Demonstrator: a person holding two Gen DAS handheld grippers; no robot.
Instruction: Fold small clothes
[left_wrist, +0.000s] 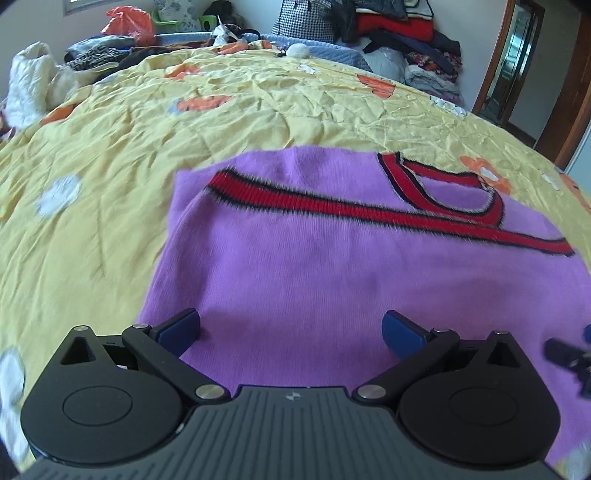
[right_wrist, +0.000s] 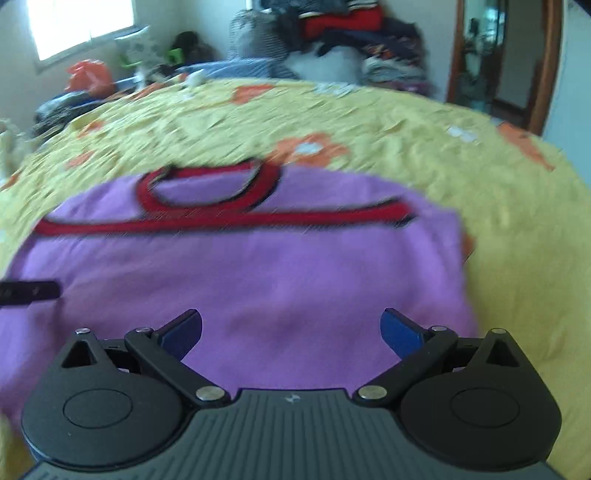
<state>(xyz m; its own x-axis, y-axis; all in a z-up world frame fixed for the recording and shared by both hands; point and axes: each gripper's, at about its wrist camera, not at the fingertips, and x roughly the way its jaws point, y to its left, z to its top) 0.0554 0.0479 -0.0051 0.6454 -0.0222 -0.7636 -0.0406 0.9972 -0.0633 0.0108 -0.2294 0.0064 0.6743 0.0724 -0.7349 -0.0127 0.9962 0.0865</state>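
A small purple knitted top (left_wrist: 332, 266) with red, black-edged trim lies flat on the yellow bedspread (left_wrist: 147, 122). Its red neckline (left_wrist: 443, 184) is at the far side. My left gripper (left_wrist: 291, 330) hovers open over the near left part of the top, nothing between its blue pads. Part of the other gripper shows as a dark shape (left_wrist: 569, 358) at the right edge. In the blurred right wrist view the same top (right_wrist: 240, 266) fills the middle and my right gripper (right_wrist: 291, 330) stands open above its near right part. The left gripper's black finger (right_wrist: 29, 291) pokes in from the left.
The bedspread (right_wrist: 480, 155) has orange and white flower prints. Piled clothes (left_wrist: 399, 33) stack against the far wall, with an orange bag (left_wrist: 129, 24) and a white fluffy garment (left_wrist: 29, 81) at the far left. A wooden door frame (left_wrist: 502, 66) stands at the right.
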